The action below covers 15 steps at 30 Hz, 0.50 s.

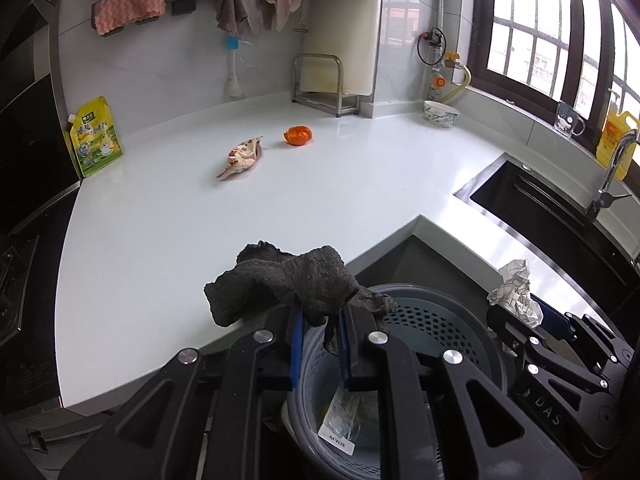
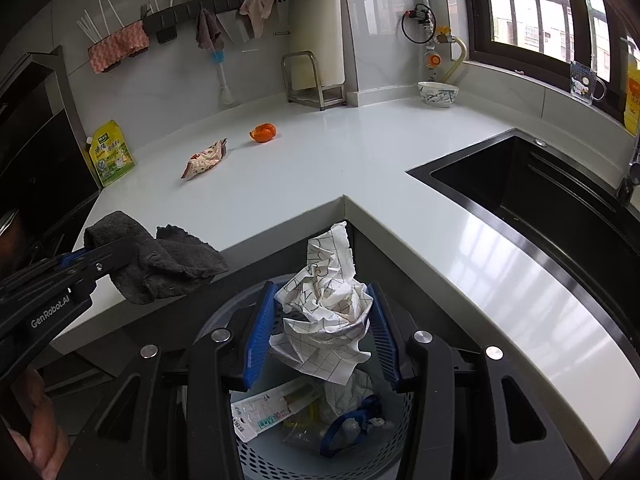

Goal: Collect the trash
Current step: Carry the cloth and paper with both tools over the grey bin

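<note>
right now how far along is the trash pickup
Done: some packaging already lies in the bin. In hand: the right gripper holds crumpled paper over the bin, and the left gripper holds a dark rag. Left: the snack wrapper and orange peel on the counter.

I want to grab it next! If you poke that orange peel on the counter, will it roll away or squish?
The orange peel looks like a hollow, open cup, so it probably rocks or skids on the smooth white counter rather than rolling far. Being empty, it is likely light. It may squish or tear if the fingers pinch hard.
</note>
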Motion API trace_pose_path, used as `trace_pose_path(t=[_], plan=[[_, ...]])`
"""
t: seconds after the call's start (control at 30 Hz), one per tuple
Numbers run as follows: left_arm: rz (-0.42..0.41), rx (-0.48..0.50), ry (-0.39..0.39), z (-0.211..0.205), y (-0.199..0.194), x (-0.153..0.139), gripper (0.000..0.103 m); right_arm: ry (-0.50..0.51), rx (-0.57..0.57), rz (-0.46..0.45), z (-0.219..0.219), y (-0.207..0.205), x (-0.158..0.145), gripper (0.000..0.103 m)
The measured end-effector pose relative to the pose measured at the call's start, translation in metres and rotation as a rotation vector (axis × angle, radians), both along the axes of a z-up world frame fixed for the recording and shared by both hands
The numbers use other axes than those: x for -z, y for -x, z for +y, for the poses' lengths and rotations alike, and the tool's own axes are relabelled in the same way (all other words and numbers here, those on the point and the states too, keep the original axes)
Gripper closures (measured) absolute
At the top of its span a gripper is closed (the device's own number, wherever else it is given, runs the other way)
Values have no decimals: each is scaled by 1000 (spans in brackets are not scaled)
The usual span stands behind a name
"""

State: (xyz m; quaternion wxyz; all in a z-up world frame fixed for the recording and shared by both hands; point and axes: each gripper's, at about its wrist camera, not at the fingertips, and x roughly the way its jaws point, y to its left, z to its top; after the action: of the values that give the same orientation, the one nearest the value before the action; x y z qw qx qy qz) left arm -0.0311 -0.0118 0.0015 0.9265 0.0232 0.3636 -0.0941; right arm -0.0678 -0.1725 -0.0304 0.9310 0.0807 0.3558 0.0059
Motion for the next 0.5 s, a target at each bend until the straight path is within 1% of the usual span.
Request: trace_pose_path(t=[0.1, 0.2, 0.33, 0.5], plan=[[14, 28, -13, -11, 4, 10, 89, -39, 37, 30, -14, 11, 16, 58], [32, 57, -18, -22, 9, 21, 89, -48, 44, 57, -19, 17, 28, 58], [93, 103, -10, -38, 8, 38, 89, -39, 28, 83, -14, 21, 42, 58], [151, 141, -25, -50, 7, 58, 89, -72, 25, 119, -20, 19, 55, 58]])
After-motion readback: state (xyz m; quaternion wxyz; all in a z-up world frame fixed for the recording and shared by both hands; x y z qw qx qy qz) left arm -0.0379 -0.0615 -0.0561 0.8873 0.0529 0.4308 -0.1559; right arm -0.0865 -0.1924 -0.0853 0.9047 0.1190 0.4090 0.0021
